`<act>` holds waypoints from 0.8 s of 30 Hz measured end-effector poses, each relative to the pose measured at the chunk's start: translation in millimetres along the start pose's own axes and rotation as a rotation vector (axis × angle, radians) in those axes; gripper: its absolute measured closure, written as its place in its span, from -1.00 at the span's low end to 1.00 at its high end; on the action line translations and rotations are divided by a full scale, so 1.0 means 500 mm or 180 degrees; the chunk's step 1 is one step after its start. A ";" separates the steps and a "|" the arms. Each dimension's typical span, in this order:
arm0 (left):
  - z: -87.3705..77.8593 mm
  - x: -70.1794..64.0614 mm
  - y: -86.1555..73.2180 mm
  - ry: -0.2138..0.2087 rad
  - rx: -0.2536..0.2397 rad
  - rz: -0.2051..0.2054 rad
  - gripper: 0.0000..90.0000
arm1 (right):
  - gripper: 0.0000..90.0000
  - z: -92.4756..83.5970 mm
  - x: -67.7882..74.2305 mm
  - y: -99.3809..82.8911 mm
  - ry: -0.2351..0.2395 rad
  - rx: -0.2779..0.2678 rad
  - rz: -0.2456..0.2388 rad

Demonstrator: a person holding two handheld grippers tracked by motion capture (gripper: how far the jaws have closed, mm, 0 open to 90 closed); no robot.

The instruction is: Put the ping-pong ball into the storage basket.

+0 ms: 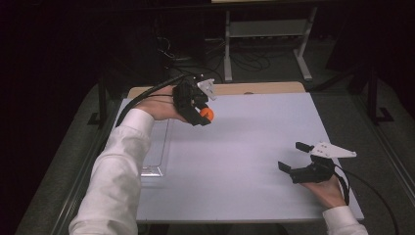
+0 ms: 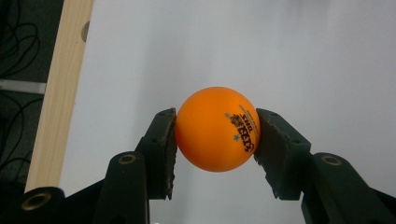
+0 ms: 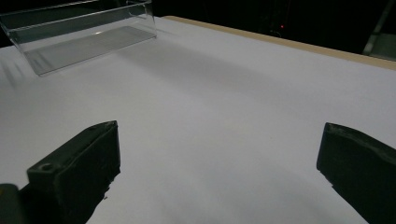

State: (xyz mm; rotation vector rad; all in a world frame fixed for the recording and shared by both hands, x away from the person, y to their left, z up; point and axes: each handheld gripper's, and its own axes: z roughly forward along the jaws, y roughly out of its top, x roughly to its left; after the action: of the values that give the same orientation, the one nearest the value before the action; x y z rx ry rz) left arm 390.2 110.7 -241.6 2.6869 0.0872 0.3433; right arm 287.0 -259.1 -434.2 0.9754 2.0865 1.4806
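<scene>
While the left gripper (image 1: 205, 117) hangs above the far left part of the table (image 1: 235, 147), its two black jaws pinch an orange ball (image 1: 206, 114) between them, one pad pressed on each side. From the left gripper view the ball (image 2: 217, 129) sits squarely between the jaw tips, clear of the white surface below, with a small dark print and blue stars on its right face. A wooden edge (image 2: 58, 93) of the table runs up the left side of that view, and dark cables lie on the floor beyond it. Seen from above, the person's left hand (image 1: 166, 108) wraps the gripper body, a white sleeve (image 1: 117, 176) leads back to the bottom edge, and a black cable arcs away from the gripper to the left. A clear plastic tray (image 1: 155, 156) lies on the table just beside the left forearm, near the left edge. The right gripper (image 1: 293, 159) rests low over the near right part of the table, well apart from the ball, held by the right hand (image 1: 327, 188), with a grey three-cornered plate on top. Its jaws stand spread wide with nothing but bare white table between them. From the right gripper view the clear tray (image 3: 84, 32) shows at the far upper left.
</scene>
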 end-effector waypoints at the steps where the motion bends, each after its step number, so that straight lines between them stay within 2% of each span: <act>1: -0.003 -0.001 -0.004 -0.0001 0.0004 -0.0006 0.13 | -1.00 0.000 0.000 0.000 -0.0002 0.0004 -0.0003; 24: -0.048 -0.003 -0.080 0.0083 0.0120 -0.0191 0.13 | -1.00 0.001 -0.001 0.000 -0.0012 0.0007 -0.0013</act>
State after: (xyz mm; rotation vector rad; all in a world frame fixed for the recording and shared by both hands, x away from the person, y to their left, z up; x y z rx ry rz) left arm 382.1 156.5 -237.7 2.7110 0.1834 0.3616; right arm 287.9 -259.2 -434.7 0.9737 2.0868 1.4737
